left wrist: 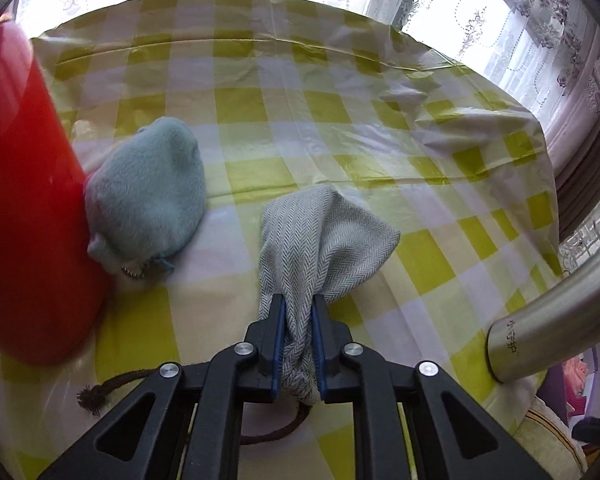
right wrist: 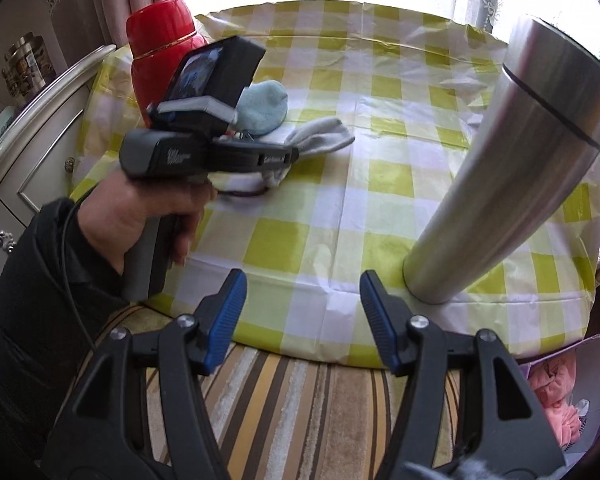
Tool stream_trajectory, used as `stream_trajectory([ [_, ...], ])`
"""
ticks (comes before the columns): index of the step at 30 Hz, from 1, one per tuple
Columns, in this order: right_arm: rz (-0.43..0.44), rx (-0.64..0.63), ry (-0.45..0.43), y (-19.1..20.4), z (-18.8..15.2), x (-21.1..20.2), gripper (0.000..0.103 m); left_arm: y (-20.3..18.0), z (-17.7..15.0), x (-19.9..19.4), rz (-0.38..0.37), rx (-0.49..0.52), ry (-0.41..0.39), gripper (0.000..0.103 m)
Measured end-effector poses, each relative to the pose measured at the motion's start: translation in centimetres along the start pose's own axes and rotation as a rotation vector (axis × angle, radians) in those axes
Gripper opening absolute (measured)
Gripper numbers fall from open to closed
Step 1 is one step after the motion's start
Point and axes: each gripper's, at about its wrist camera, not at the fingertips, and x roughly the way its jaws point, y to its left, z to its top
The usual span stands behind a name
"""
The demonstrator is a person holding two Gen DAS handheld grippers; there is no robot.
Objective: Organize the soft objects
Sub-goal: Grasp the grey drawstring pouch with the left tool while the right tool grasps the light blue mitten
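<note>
Left wrist view. A table under a glossy plastic cloth (left wrist: pixel 340 92), checked yellow-green and white, creased and puckered toward the far right corner. Behind it, embroidered lace curtains against bright window light. The left gripper (left wrist: pixel 298 308) has its 2 blue-padded fingers pinched tight on the gathered neck of a grey herringbone drawstring pouch (left wrist: pixel 324 240); the woven body fans out ahead on the cloth. A brown drawstring cord (left wrist: pixel 100 392) with a frayed tassel trails back beneath the gripper. To the left, a fuzzy pale-blue fleece pouch (left wrist: pixel 152 192), rounded and plump, leans against a smooth red flask (left wrist: pixel 24 168). At the right edge stands a brushed steel flask (left wrist: pixel 552 340), cylindrical.

Right wrist view. The same table seen from its near edge, with a striped brown and cream cushion (right wrist: pixel 300 400) below and a cream cabinet at left. The right gripper (right wrist: pixel 302 312) is spread wide, nothing between its ribbed blue pads, short of the table edge. A hand (right wrist: pixel 148 216) grips the left gripper's handle; the grey pouch (right wrist: pixel 324 138) lies beyond it, just beside the blue pouch (right wrist: pixel 264 108). Red flask (right wrist: pixel 160 36) far left, steel flask (right wrist: pixel 500 160) right.
</note>
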Motion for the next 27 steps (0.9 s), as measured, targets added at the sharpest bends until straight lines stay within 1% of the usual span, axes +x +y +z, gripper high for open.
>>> stream_trajectory([
  [1,0.001,-0.003,-0.011,0.2,0.6,-0.1,0.063,0.6,-0.8,-0.5,-0.014,-0.029,-0.001,0.013],
  [4,0.0,-0.008,-0.05,0.8,2.7,0.0,0.063,2.3,-3.2,-2.3,-0.024,-0.114,-0.009,0.013],
  [7,0.018,0.03,-0.082,0.9,5.4,0.8,0.069,3.7,-5.1,-4.4,-0.016,-0.197,-0.043,0.013],
  [10,0.071,0.119,-0.081,0.7,8.5,3.0,0.072,5.1,-6.4,-6.7,-0.007,-0.288,-0.1,0.013],
  [12,0.12,0.197,-0.062,0.5,10.6,4.9,0.072,5.5,-7.1,-8.0,-0.004,-0.322,-0.135,0.013],
  [15,0.153,0.295,-0.039,0.3,13.8,7.9,0.072,5.5,-8.0,-9.1,-0.002,-0.34,-0.166,0.013],
  [17,0.162,0.336,-0.004,0.4,15.8,10.0,0.072,5.3,-8.5,-9.7,-0.005,-0.343,-0.179,0.013],
  [19,0.158,0.355,0.023,0.7,17.4,12.0,0.072,5.3,-8.7,-9.9,0.01,-0.34,-0.188,0.013],
  [22,0.133,0.37,0.063,0.6,19.1,15.0,0.072,5.4,-8.9,-9.8,0.012,-0.343,-0.191,0.013],
  [27,0.181,0.466,0.152,-0.2,20.2,19.3,0.072,6.0,-9.3,-9.4,0.0,-0.361,-0.178,0.013],
])
